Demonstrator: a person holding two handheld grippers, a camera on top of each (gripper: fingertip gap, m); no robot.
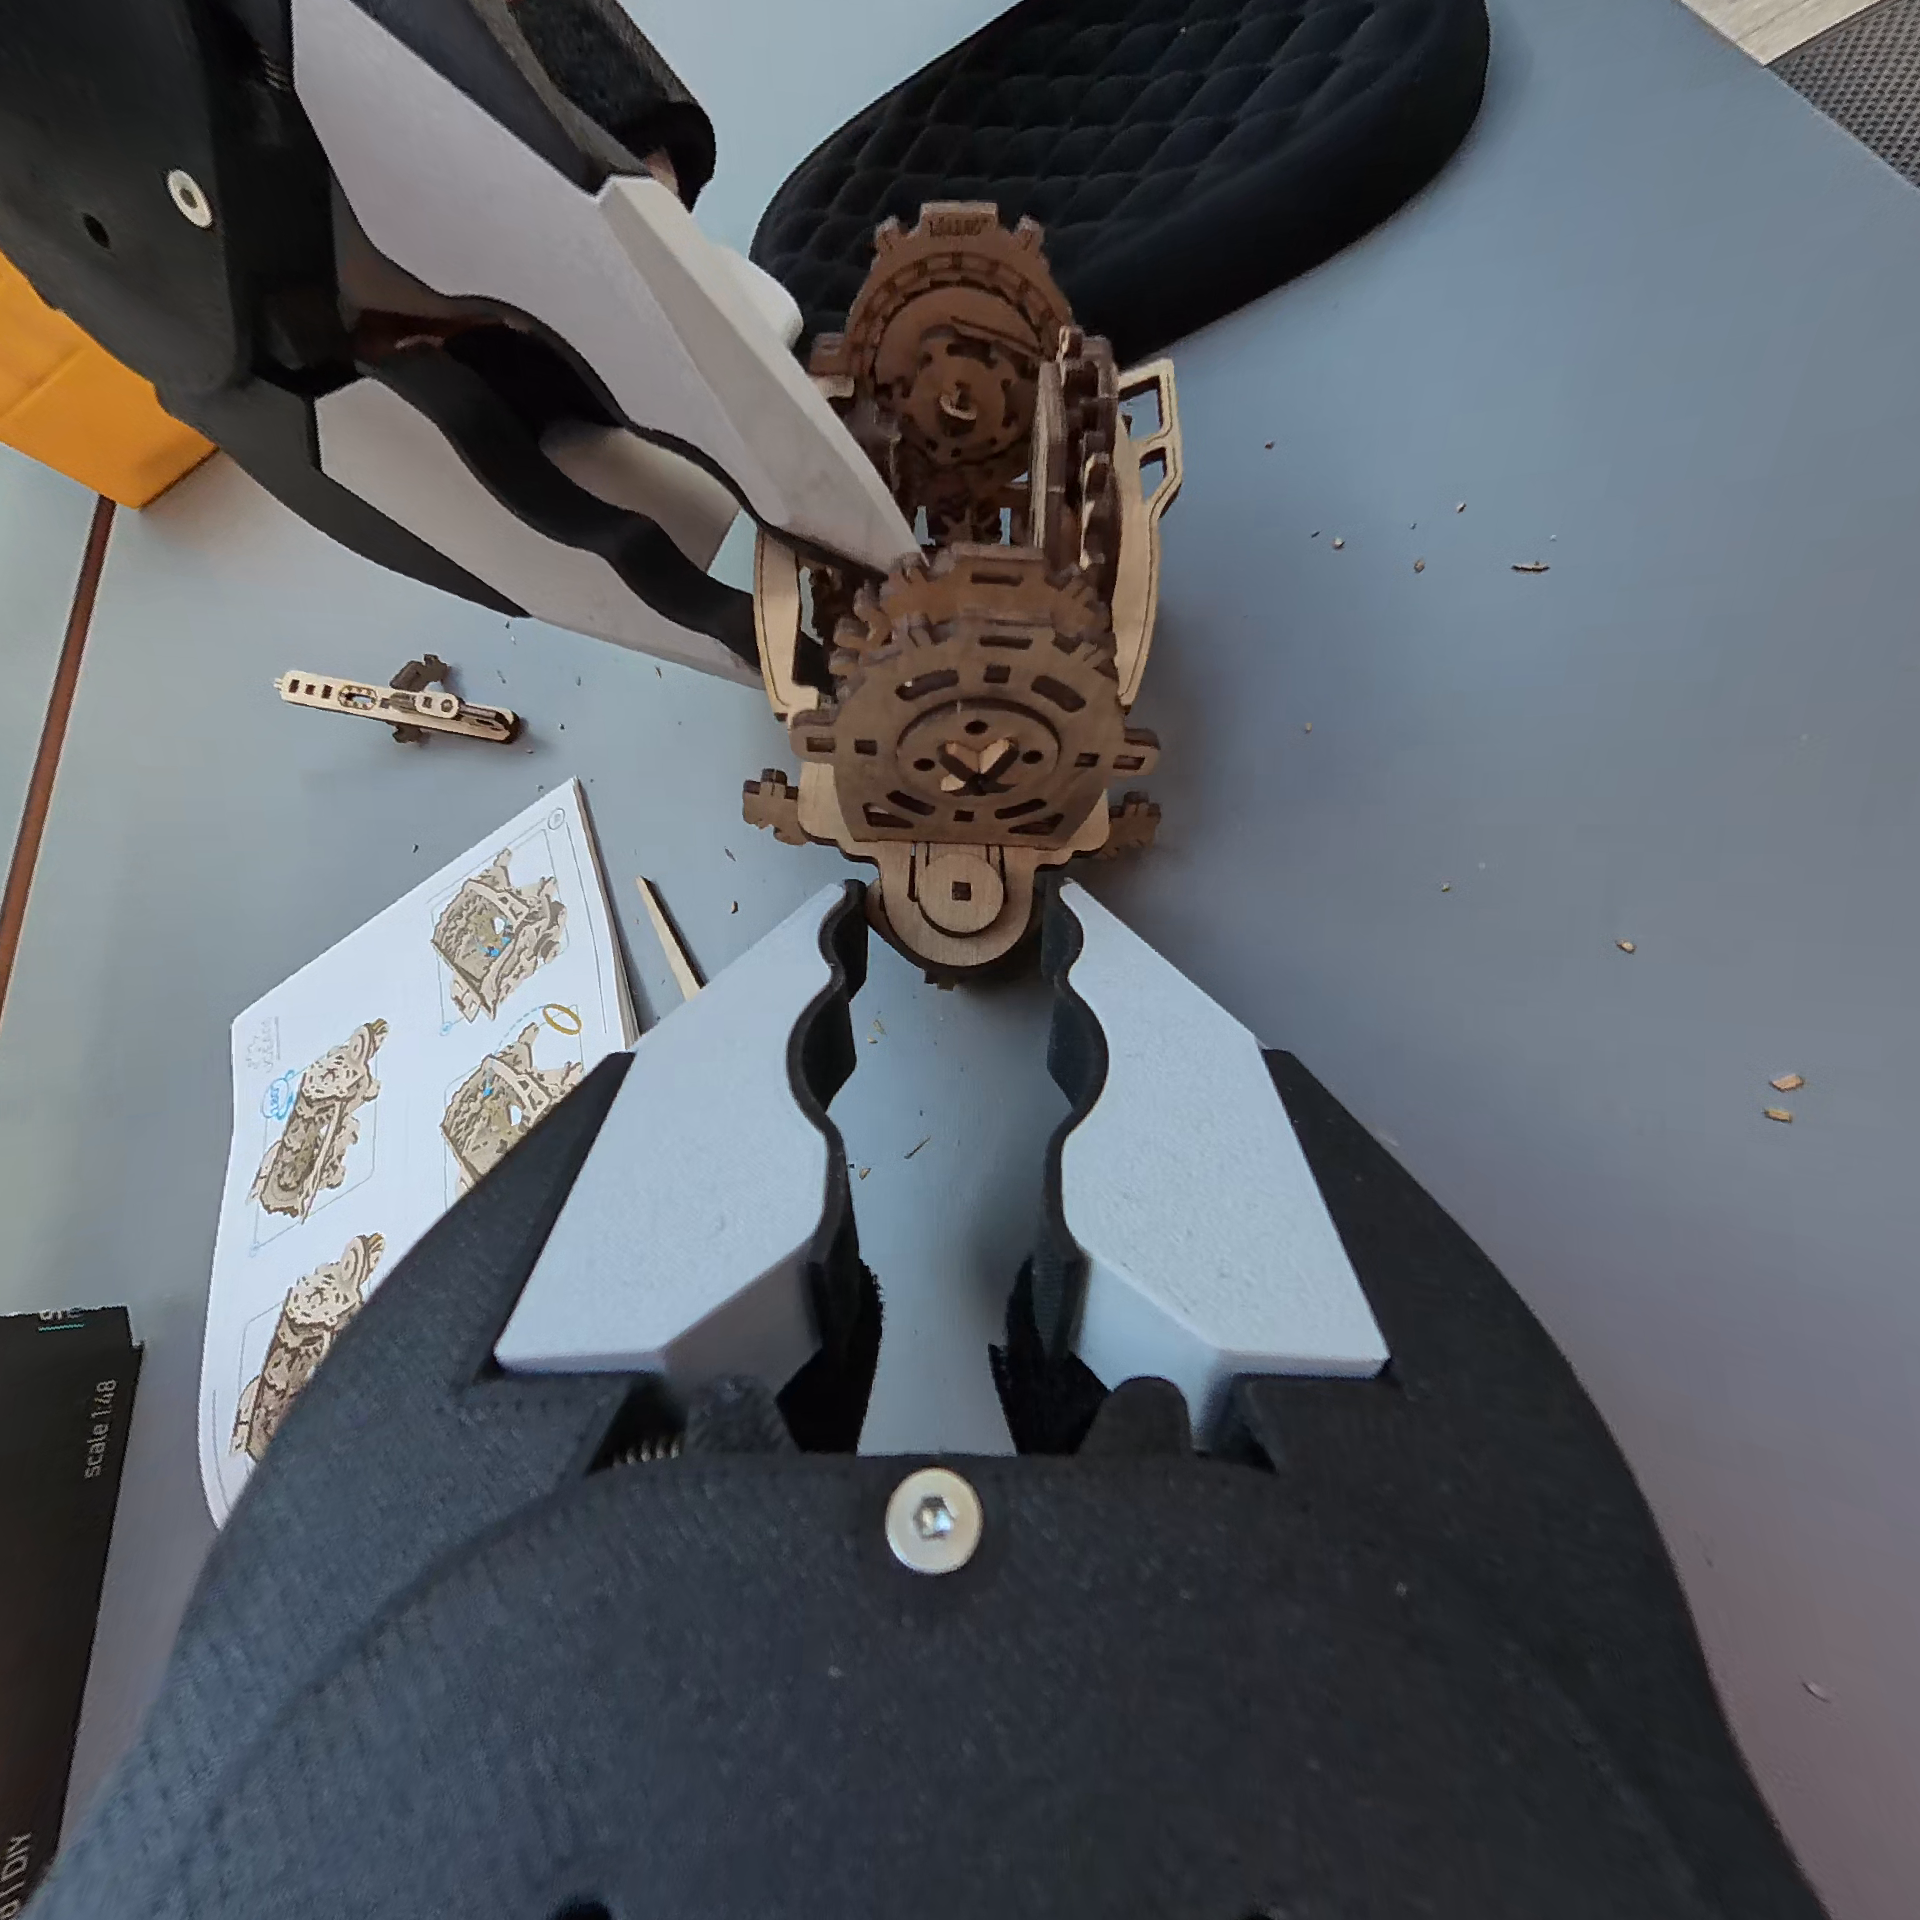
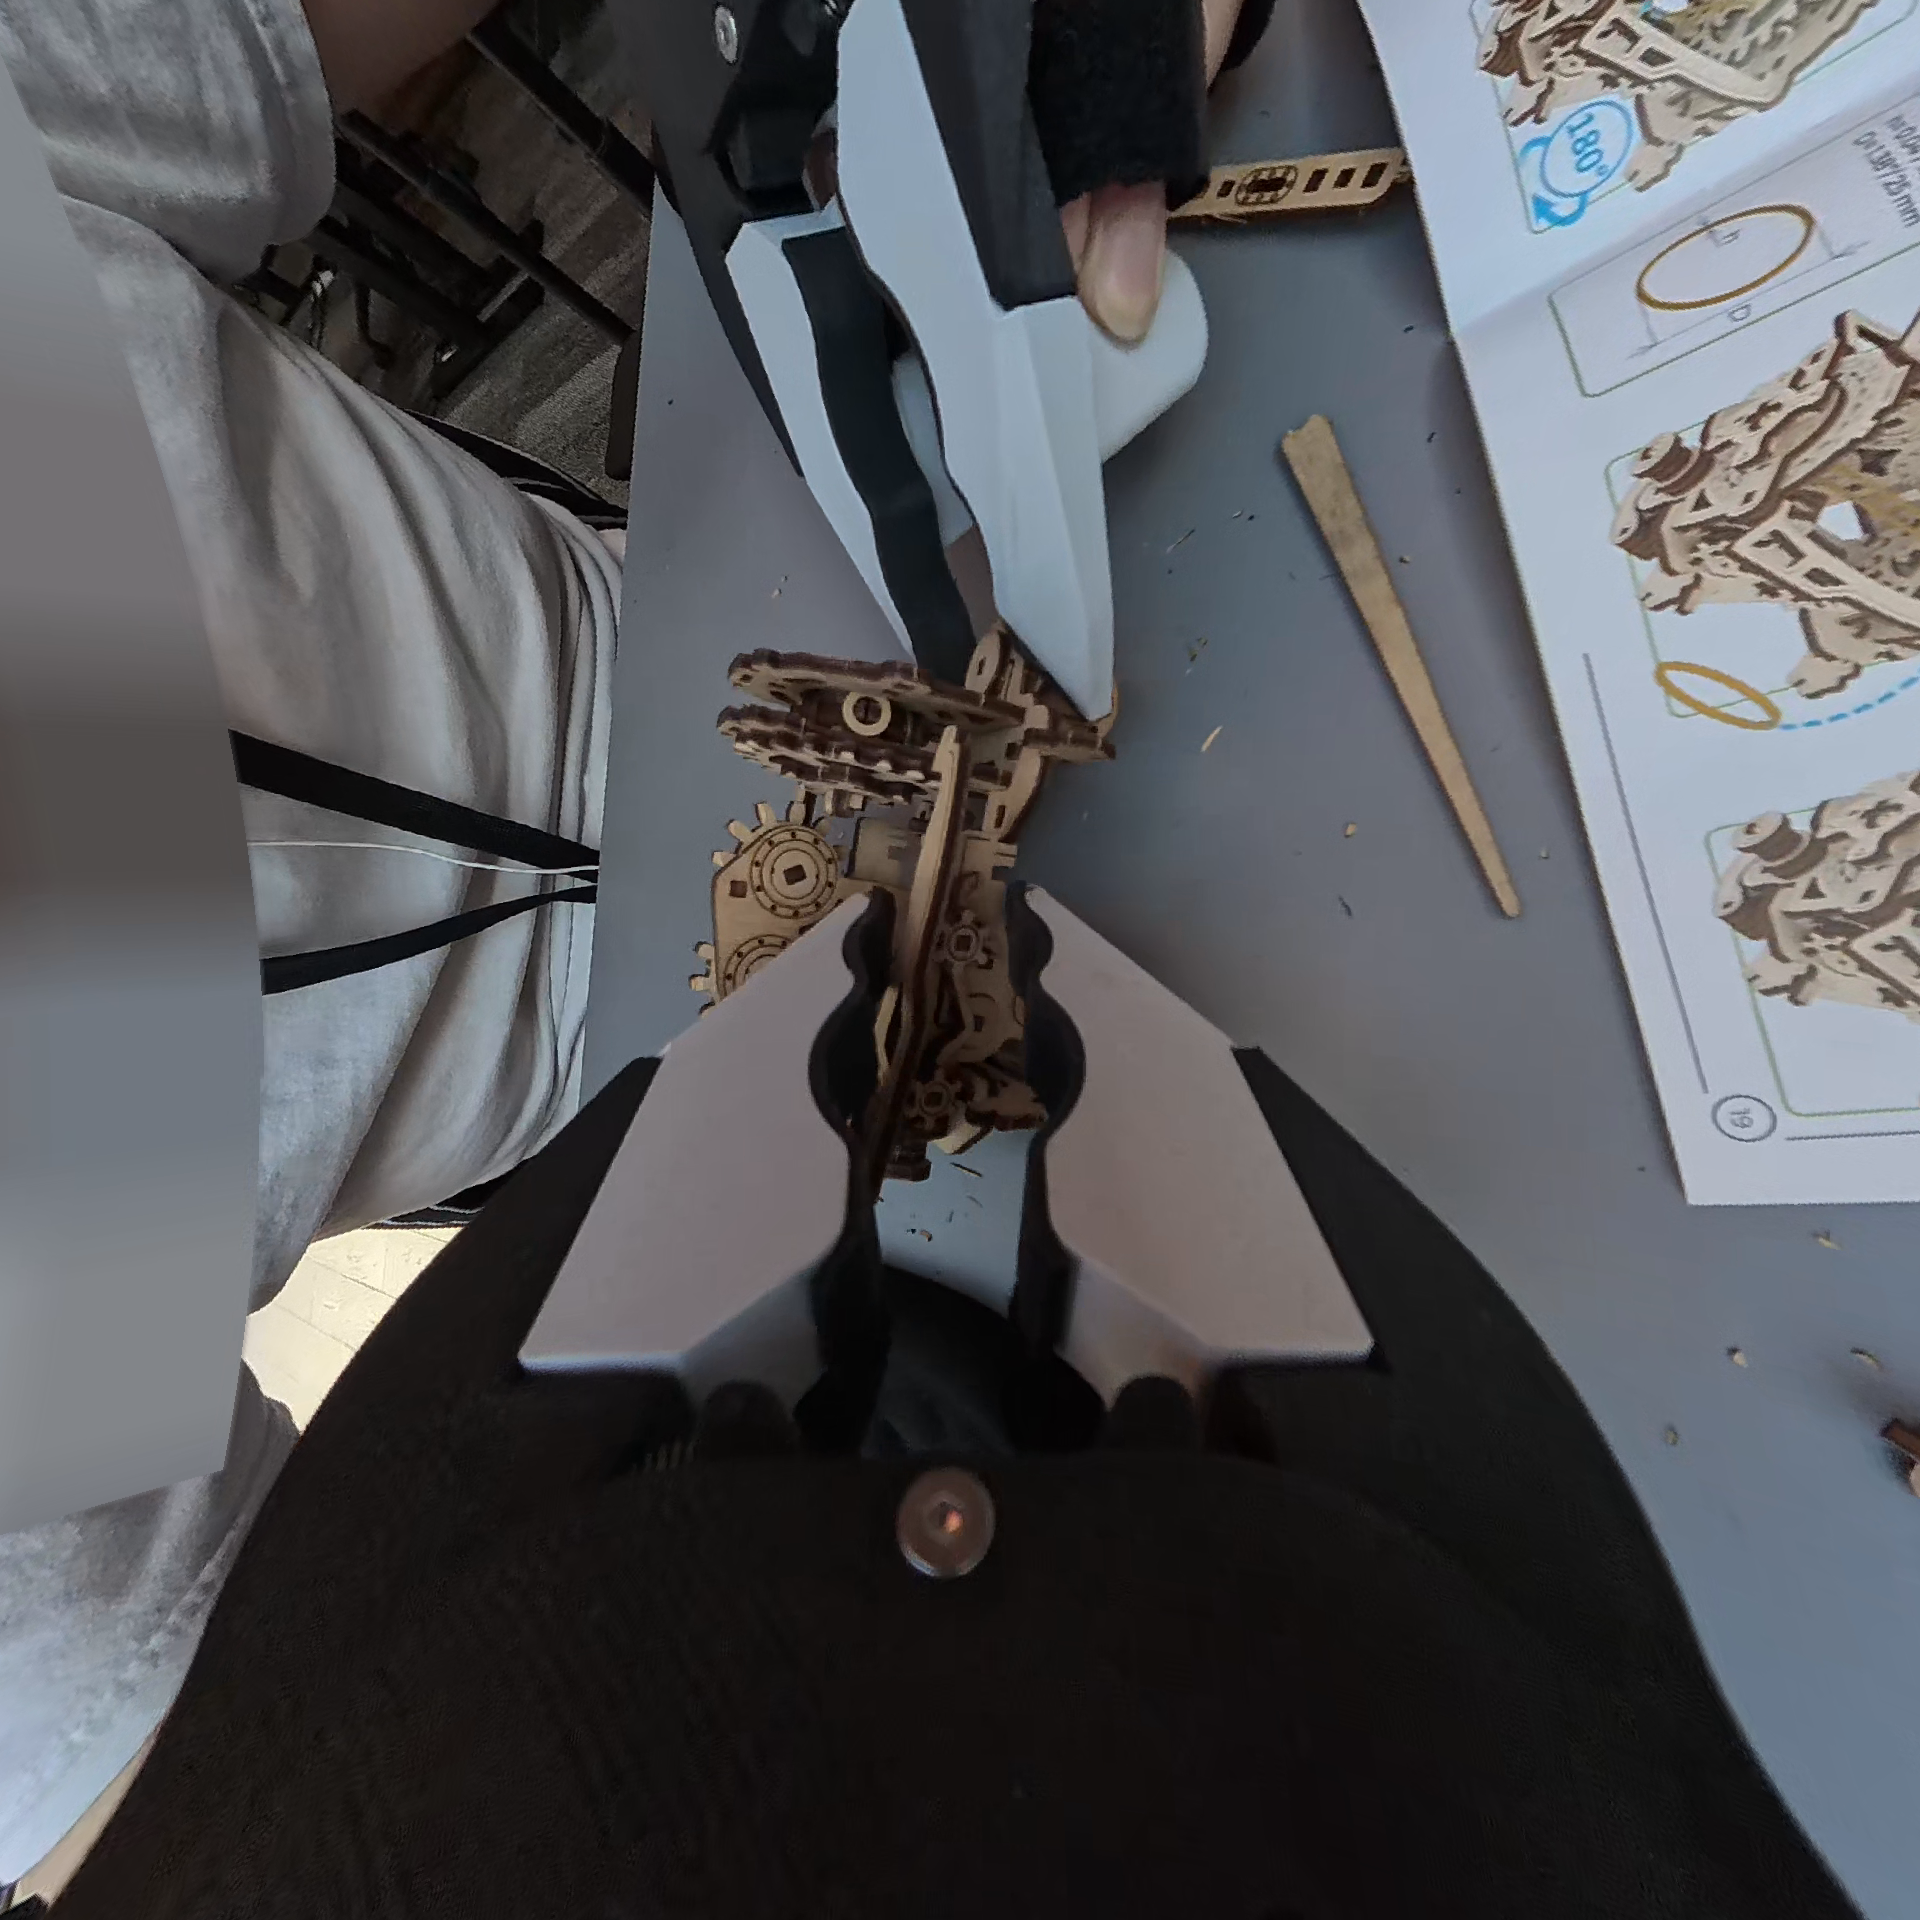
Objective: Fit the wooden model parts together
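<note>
A partly built wooden model (image 1: 977,727) with gears stands on the grey table (image 1: 1507,831). In the left wrist view my left gripper (image 1: 961,909) is shut on the model's round lower tab at its near end. My right gripper (image 1: 831,603) comes in from the upper left and clamps the model's side. In the right wrist view the model (image 2: 831,727) lies between my right gripper's (image 2: 948,902) fingers, which press on its thin side plates. My left gripper (image 2: 1039,670) reaches down from the top and holds the model's far end, with a gloved hand behind it.
A loose slotted wooden part (image 1: 400,701) and a pointed wooden stick (image 2: 1392,665) lie on the table. An instruction booklet (image 2: 1714,623) lies open beside them. A black quilted cushion (image 1: 1143,135), a yellow box (image 1: 73,405) and a black box (image 1: 52,1558) sit around. The table edge (image 2: 623,675) meets a person's lap. Tip to tip, the grippers are about 4 centimetres apart.
</note>
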